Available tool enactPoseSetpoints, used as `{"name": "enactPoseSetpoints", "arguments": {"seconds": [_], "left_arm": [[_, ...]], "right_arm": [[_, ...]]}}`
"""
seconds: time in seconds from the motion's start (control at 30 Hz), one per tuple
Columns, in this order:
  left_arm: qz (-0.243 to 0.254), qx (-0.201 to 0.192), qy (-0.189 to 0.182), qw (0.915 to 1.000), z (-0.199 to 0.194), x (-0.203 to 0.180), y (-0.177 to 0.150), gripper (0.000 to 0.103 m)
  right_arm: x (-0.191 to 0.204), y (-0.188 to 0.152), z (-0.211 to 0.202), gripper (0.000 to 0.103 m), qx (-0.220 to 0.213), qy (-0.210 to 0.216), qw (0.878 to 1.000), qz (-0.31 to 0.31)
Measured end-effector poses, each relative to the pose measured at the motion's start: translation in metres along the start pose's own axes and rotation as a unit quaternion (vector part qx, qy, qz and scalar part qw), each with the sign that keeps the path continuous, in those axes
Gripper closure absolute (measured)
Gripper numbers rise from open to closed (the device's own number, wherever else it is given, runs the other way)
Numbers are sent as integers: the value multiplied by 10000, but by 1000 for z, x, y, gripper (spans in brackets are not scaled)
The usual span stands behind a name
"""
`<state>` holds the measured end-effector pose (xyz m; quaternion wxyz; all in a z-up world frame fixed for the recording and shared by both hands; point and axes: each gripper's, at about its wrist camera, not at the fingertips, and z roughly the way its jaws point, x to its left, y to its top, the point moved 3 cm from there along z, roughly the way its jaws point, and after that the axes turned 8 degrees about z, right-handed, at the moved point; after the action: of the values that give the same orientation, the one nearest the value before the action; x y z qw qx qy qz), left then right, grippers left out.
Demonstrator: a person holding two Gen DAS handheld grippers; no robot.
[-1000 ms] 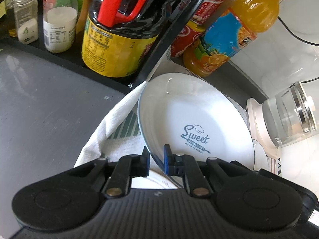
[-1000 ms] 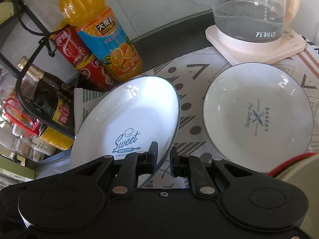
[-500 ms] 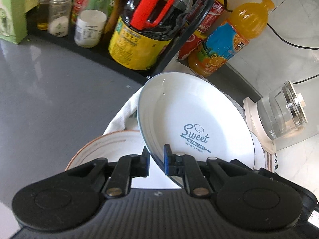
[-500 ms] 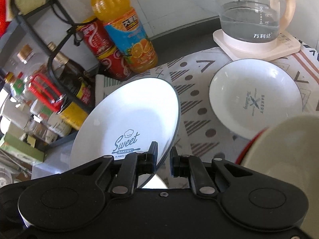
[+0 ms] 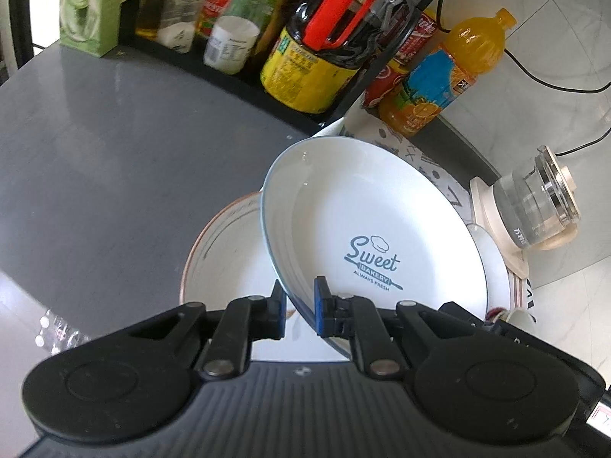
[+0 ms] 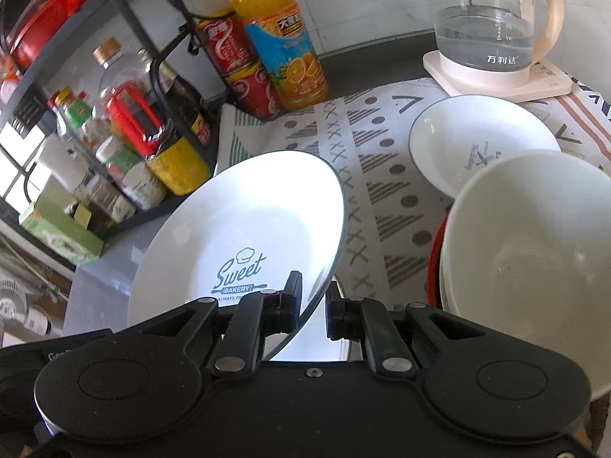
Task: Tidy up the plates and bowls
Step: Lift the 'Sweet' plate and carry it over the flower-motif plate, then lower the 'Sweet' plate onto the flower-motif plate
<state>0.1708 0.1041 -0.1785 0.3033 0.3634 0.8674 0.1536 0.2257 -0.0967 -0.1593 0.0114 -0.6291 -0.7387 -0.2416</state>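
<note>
"Sweet Bakery" plate is tilted up off the counter, its near rim pinched on one side between the fingers of the left gripper and on the other between those of the right gripper, both clamped on it. Under its left edge in the left wrist view lies a brown-rimmed plate on the grey counter. Further right, on the patterned cloth, sit a second bakery plate and a cream bowl, with the glass kettle behind
</note>
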Motion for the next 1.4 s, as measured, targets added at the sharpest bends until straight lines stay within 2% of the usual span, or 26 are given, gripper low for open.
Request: {"name": "enactPoseSetpoints", "arguments": {"seconds": [0.47,0.73,1.1,1.4], "left_arm": [[-93,167,129,9997,-15,10,-44,91],[-152,300,169,9993,-14,14,-61,91],[-124,378,174,9991,-3,18,-58,91],[-35,493,332,9982,9,20,-48,90]], "right_arm": [[-10,-33,-14,92,118,-70,9998,-163],[-15,-39,-13,91,206,-156,9994,-250],[-11,-38,-1,91,301,-240,9986,-359],[-4,-37,13,90,400,-286,9977,-474]]}}
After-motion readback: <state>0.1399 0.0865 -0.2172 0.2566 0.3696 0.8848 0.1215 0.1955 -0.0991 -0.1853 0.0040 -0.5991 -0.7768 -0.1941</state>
